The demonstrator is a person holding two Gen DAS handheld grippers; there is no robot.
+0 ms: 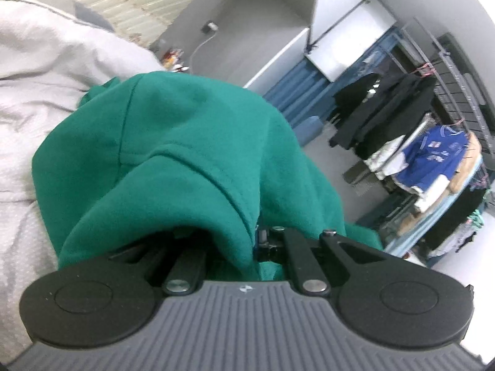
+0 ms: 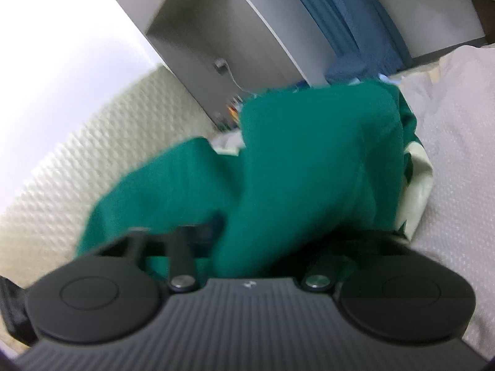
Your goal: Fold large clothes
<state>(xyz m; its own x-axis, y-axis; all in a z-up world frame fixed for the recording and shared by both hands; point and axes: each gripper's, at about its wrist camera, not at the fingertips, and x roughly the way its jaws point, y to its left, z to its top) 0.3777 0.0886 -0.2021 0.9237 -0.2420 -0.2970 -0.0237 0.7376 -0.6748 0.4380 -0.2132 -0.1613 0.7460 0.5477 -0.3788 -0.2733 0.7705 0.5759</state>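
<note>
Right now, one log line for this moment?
left gripper: shut on green fleece garment | right gripper: fingertips hidden | surface: white textured sheet

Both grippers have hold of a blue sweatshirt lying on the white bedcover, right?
Not blue: the sweatshirt is green, as the left wrist view shows. It is bunched over both the left gripper and right gripper, on the white bedcover.

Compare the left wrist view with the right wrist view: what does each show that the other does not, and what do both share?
Left wrist only: a clothes rack with dark garments and a blue jersey. Right wrist only: a pale cream lining at the garment's edge. Both: the green garment draped over the jaws, hiding them, a white textured cover and a grey cabinet.
</note>
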